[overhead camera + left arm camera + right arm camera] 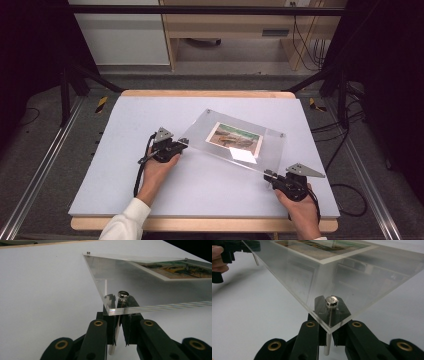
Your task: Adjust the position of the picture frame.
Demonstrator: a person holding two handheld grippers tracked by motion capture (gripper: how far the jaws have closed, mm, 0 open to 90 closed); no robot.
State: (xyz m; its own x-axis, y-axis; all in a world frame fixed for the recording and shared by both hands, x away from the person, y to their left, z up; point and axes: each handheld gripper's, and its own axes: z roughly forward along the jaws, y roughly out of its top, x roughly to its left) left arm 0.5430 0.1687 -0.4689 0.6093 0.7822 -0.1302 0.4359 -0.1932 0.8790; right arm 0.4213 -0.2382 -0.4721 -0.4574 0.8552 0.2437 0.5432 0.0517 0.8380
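Observation:
A clear acrylic picture frame with a landscape photo inside is held tilted above the white table mat, far edge lower. My left gripper is shut on the metal post under the frame's near left corner; a silver cap tops that post, just above the left gripper. My right gripper is shut on the post at the near right corner, where another silver cap sits over the right gripper. The frame stretches away toward the other hand.
The mat lies on a wooden table. Metal rails run along the left side, black stand legs rise at the back corners, and cables trail on the floor at the right. Bare mat surrounds the frame.

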